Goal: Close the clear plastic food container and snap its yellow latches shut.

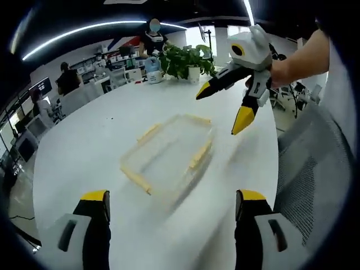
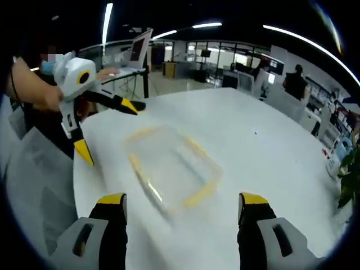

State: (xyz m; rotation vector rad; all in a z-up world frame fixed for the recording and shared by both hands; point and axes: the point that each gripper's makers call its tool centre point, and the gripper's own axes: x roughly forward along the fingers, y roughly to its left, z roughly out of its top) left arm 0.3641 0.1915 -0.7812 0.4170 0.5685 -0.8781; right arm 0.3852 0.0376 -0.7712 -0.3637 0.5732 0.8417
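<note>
A clear plastic food container [image 1: 169,154] with yellow latches [image 1: 199,154] along its sides lies flat on the white round table [image 1: 101,135]. It is blurred, so I cannot tell whether the latches are snapped. My left gripper [image 1: 173,198] is open, its yellow-tipped jaws spread wide just short of the container. My right gripper [image 1: 221,111] hangs open above the table beyond the container's far right corner. In the right gripper view the container [image 2: 171,166] lies just ahead of my open right gripper [image 2: 183,199]. The left gripper [image 2: 111,133] hovers open over the container's left side.
A potted plant [image 1: 188,59] and small items stand at the table's far edge. A grey mesh chair [image 1: 315,169] sits at the table's right side. A laptop [image 2: 138,50] rests on a desk behind. People stand at desks in the background.
</note>
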